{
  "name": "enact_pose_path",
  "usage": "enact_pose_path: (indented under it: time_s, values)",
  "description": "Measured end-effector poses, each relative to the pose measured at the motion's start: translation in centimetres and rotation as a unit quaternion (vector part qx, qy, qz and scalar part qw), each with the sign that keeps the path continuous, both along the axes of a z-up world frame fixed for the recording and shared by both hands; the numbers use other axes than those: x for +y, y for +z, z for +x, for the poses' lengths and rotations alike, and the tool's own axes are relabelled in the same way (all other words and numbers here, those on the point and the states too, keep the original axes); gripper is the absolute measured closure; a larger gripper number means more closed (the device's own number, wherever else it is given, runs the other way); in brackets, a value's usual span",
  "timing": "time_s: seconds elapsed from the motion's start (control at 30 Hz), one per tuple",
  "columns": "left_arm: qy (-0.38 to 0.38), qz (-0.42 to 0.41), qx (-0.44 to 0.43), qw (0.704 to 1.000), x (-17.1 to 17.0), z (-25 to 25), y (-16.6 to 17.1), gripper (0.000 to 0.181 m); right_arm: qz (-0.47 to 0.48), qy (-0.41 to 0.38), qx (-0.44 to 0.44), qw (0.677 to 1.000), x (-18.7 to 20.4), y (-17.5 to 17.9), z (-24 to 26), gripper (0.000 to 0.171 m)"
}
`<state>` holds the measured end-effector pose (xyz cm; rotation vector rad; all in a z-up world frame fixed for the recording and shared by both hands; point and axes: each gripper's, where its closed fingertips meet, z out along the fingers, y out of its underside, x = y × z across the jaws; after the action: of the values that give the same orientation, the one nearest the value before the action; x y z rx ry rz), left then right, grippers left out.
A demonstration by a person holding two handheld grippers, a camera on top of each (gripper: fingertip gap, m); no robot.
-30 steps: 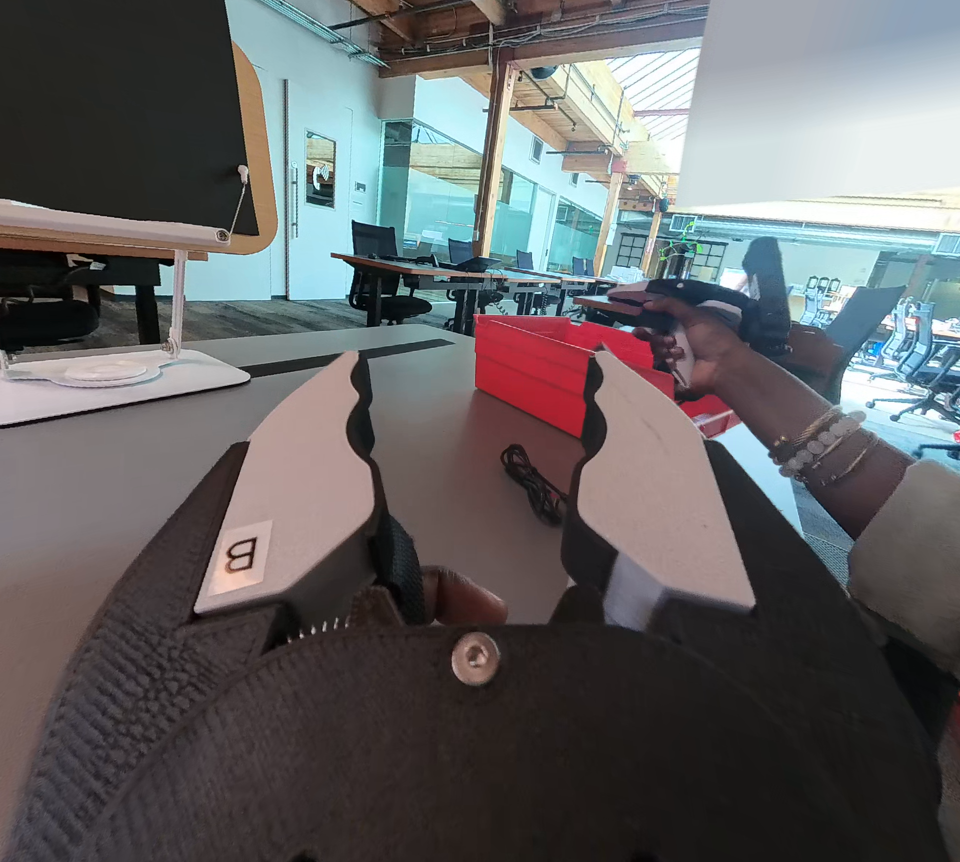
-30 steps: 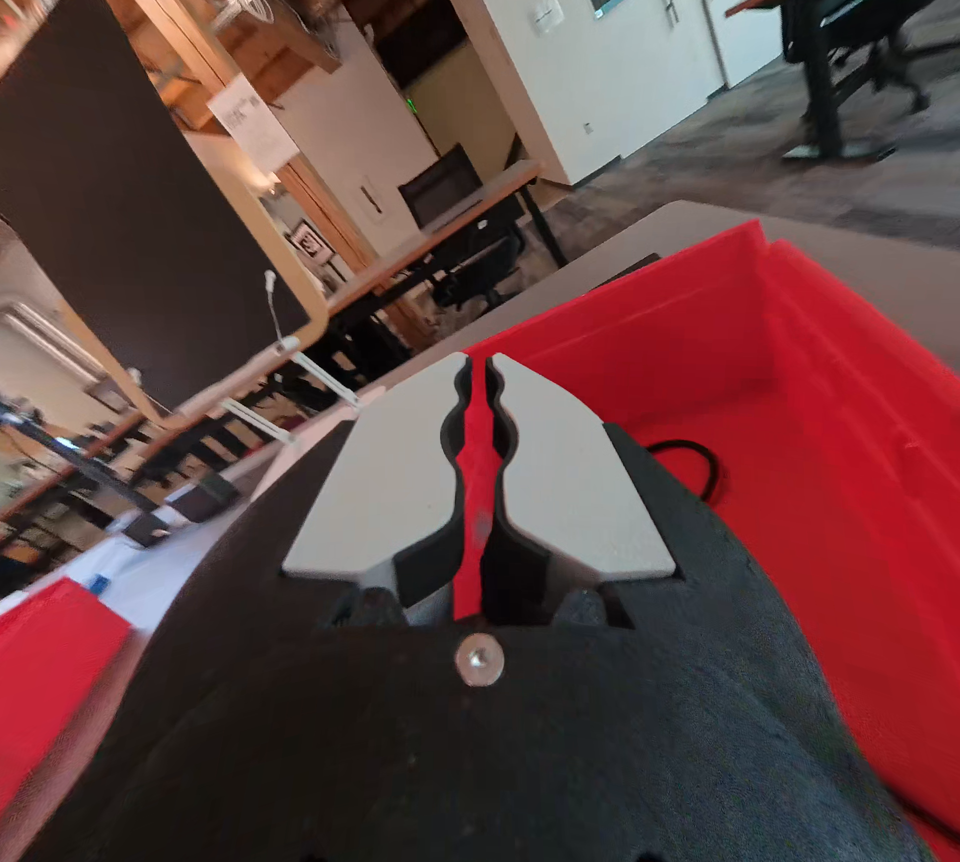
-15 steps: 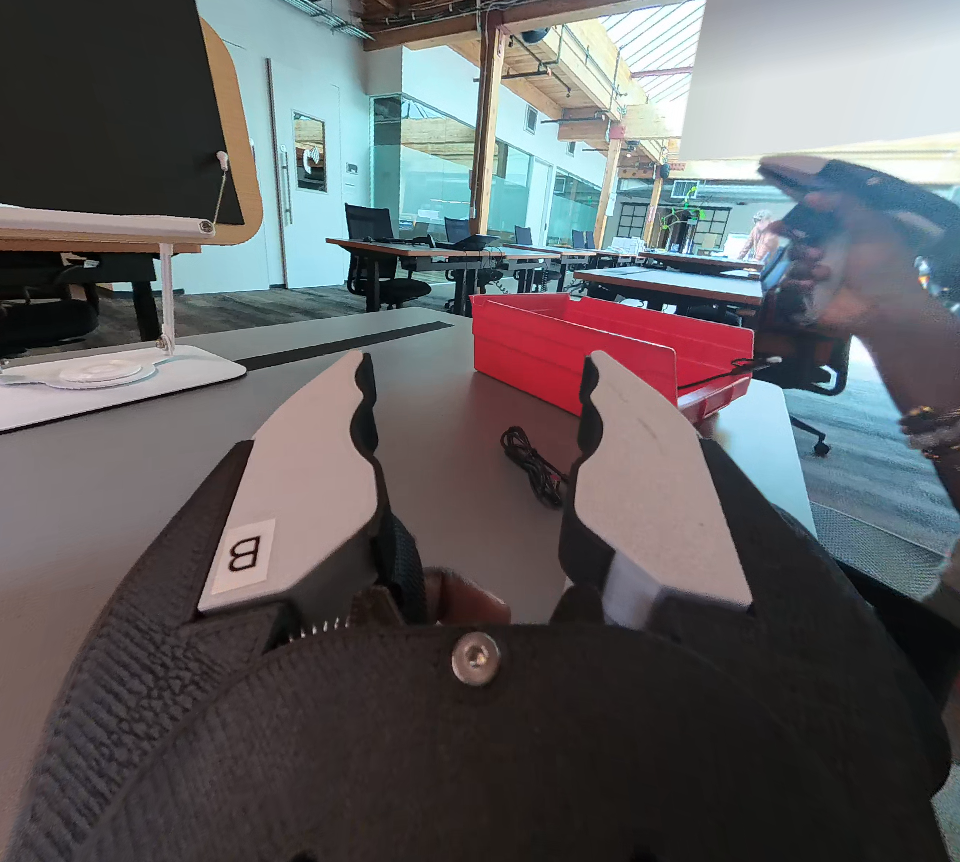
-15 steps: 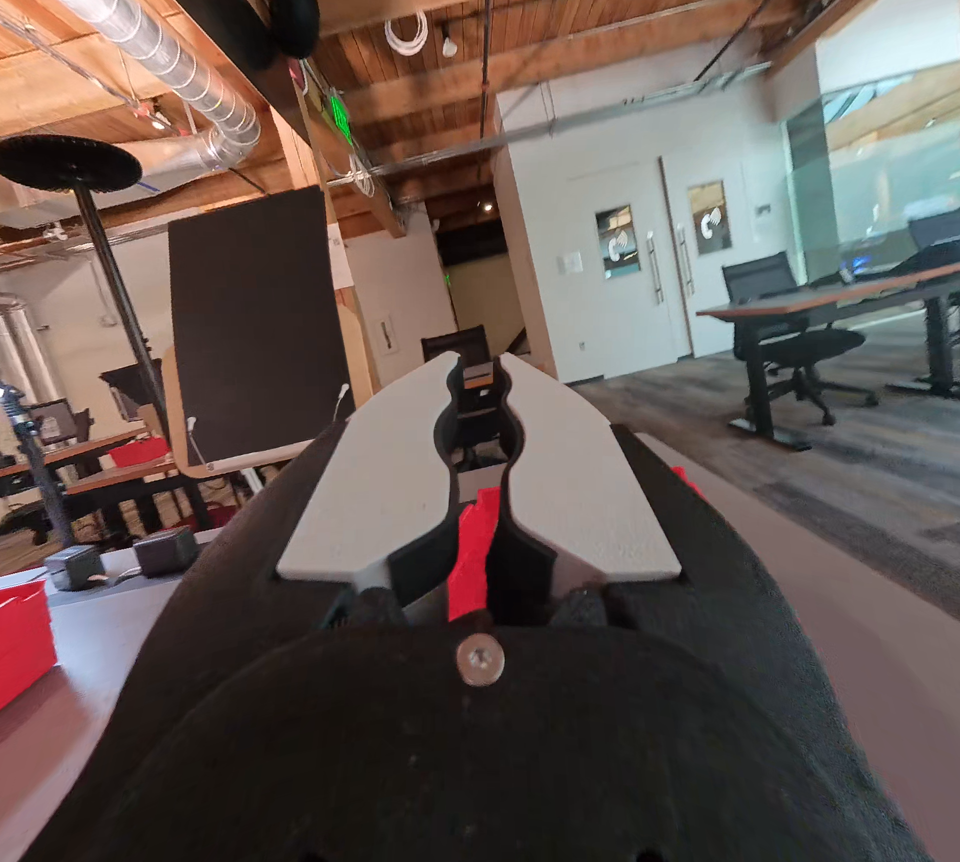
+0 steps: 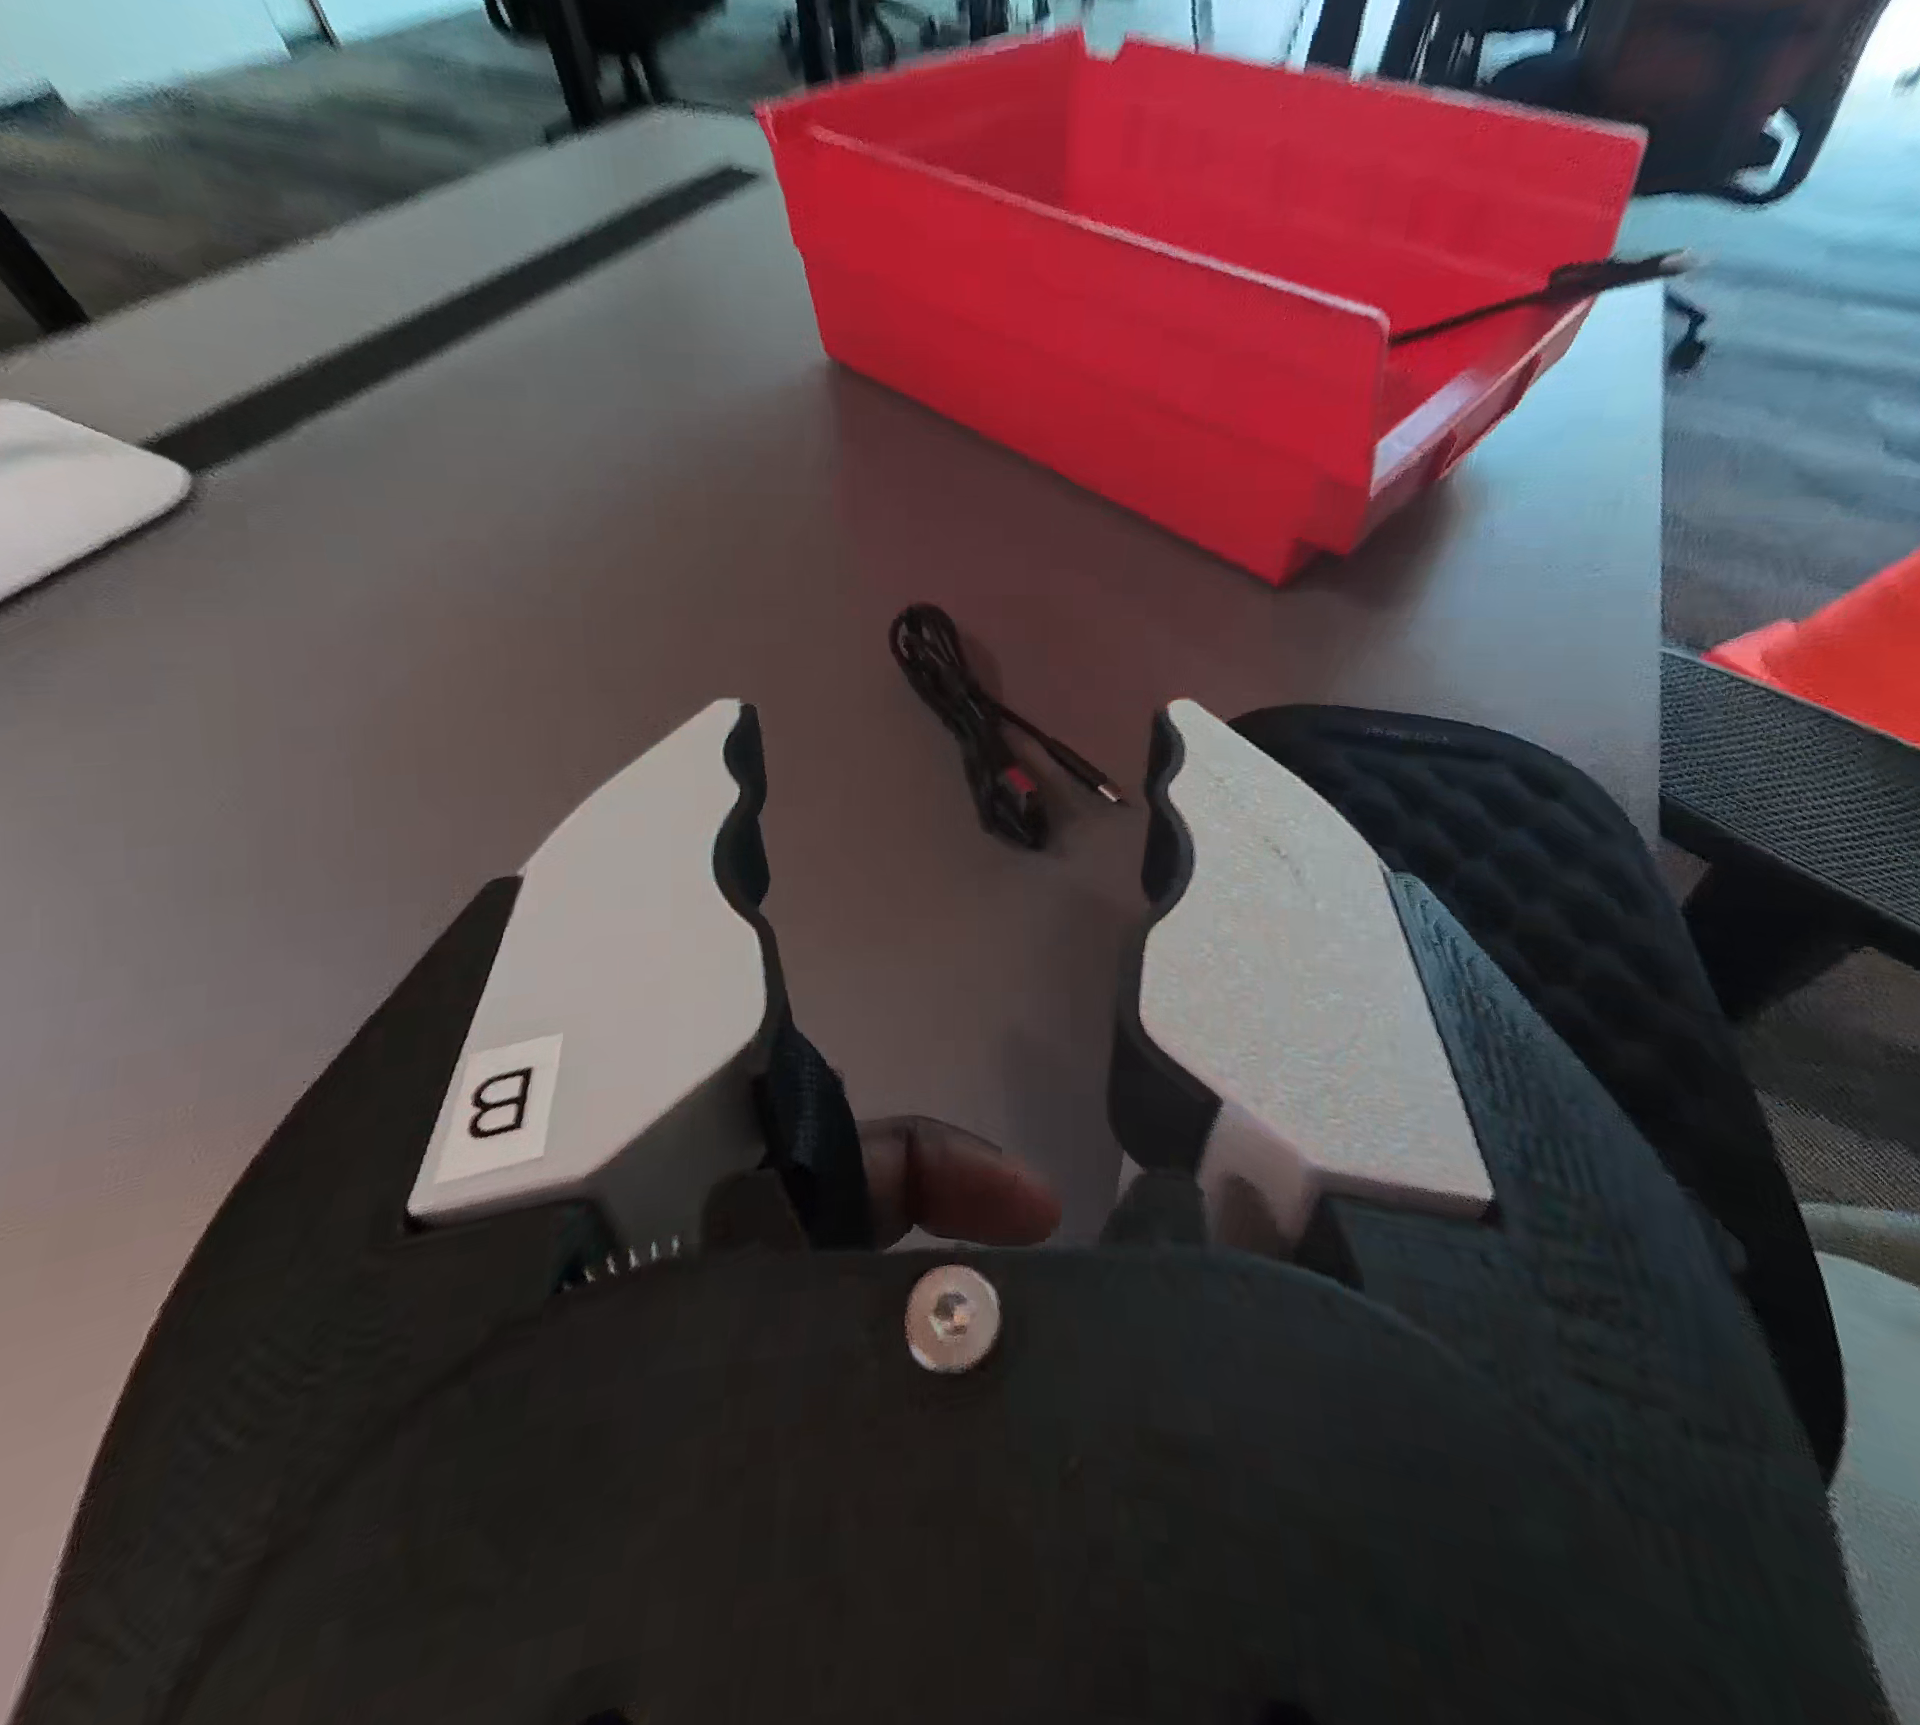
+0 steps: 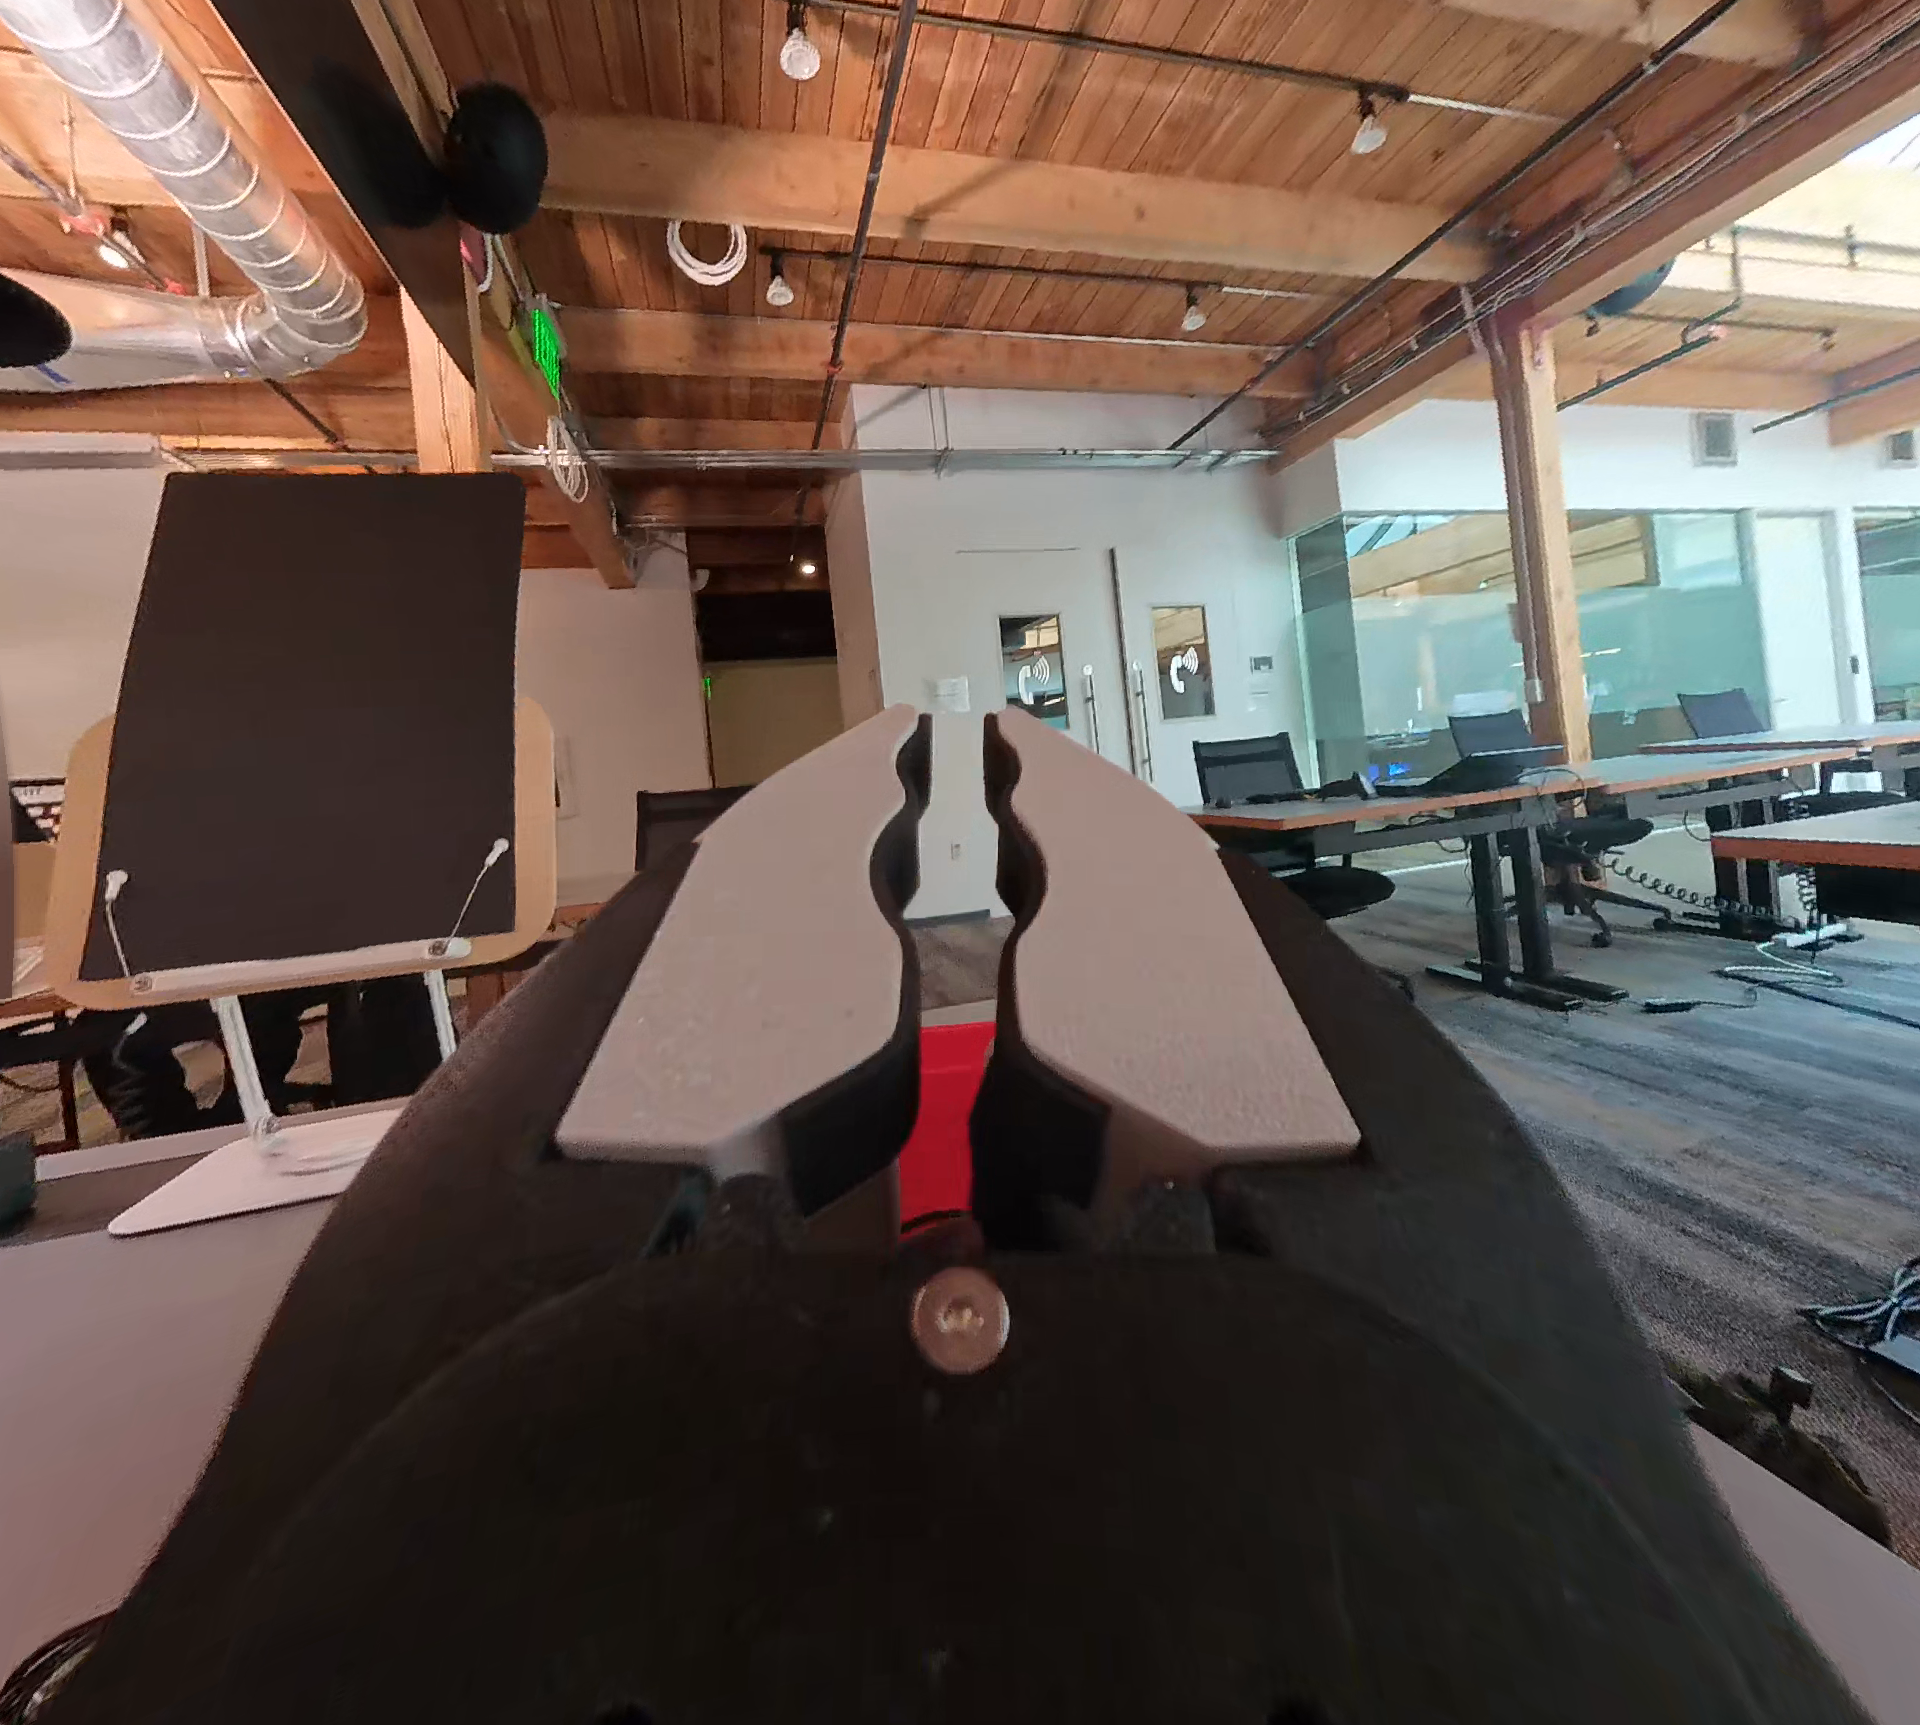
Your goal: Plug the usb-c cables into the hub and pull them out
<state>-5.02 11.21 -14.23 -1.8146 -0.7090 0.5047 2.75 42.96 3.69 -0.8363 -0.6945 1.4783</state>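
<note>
A: Fingers first. How does the left gripper (image 5: 951, 761) stand?

B: Spread wide, holding nothing, tilted down over the dark table (image 5: 436, 553). A fingertip of the person's hand (image 5: 961, 1187) shows at the base of the gap.

A: And the task's thing?

B: A bundled black cable (image 5: 982, 730) lies on the table just beyond the left gripper's tips, a little toward its right finger, with one plug end poking out toward that finger. It touches neither finger.

A: Farther out from that cable?

B: A red bin (image 5: 1143, 345) sits on the table beyond the cable and to its right, apart from it. A second black cable (image 5: 1527, 299) hangs over the bin's low open end, its plug sticking out past the rim. A white base plate (image 5: 62, 501) lies well to the left of the bundled cable.

A: The right gripper (image 6: 956, 735)?

B: Its fingers are drawn close, only a narrow slit between them, nothing in it. It points up at the room; a strip of red shows low through the slit. I see no hub in either view.
</note>
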Motion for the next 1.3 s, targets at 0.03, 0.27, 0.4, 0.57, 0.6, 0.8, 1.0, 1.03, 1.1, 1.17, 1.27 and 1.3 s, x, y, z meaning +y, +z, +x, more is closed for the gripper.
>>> enact_pose_path:
  time_s: [0.03, 0.27, 0.4, 0.57, 0.6, 0.8, 1.0, 1.03, 1.1, 1.17, 1.27, 1.3]
  values:
    - [-0.005, -0.015, -0.021, 1.000, 0.9, -0.4, -0.6, 0.111, -0.002, 0.000, 0.005, 1.000, 0.1, -0.1, 0.1, 0.163]
    - [-0.013, -0.095, -0.136, 0.986, 4.2, -2.5, -5.6, 0.119, 0.005, -0.028, -0.002, 1.000, 1.3, -1.3, 0.0, 0.163]
    - [0.006, -0.147, -0.150, 0.978, 3.9, -3.3, -8.1, 0.133, 0.006, -0.033, -0.002, 0.999, 1.6, -1.6, -0.1, 0.163]
    - [-0.004, -0.137, -0.113, 0.984, 3.4, -3.2, -7.3, 0.168, 0.010, -0.037, -0.004, 0.999, 1.5, -1.8, -0.3, 0.163]
    - [0.003, -0.119, -0.089, 0.989, 2.9, -3.3, -6.0, 0.169, 0.013, -0.041, -0.004, 0.999, 1.5, -1.7, -0.2, 0.163]
    - [0.071, -0.010, 0.016, 0.997, -4.7, -0.8, 4.2, 0.169, 0.032, -0.039, -0.005, 0.999, 0.1, -1.5, -0.8, 0.163]
    - [0.246, -0.039, 0.098, 0.963, -20.8, 4.6, 11.6, 0.169, 0.079, -0.003, -0.035, 0.996, -3.9, -2.2, -2.9, 0.163]
    - [0.278, -0.064, 0.092, 0.954, -23.9, 5.9, 11.9, 0.169, 0.089, 0.007, -0.039, 0.995, -4.7, -2.3, -3.2, 0.163]
    - [0.327, -0.104, 0.054, 0.938, -29.3, 8.4, 11.1, 0.168, 0.101, 0.028, -0.045, 0.993, -6.1, -2.6, -3.7, 0.163]
    - [0.350, -0.134, 0.002, 0.927, -33.0, 10.1, 9.1, 0.169, 0.104, 0.044, -0.047, 0.993, -7.2, -2.8, -4.1, 0.163]
    - [0.354, -0.147, -0.066, 0.921, -35.6, 10.7, 5.3, 0.169, 0.100, 0.065, -0.051, 0.992, -8.4, -3.0, -4.6, 0.164]
    - [0.353, -0.149, -0.079, 0.920, -36.0, 10.5, 4.2, 0.169, 0.100, 0.070, -0.052, 0.991, -8.8, -3.0, -4.7, 0.164]
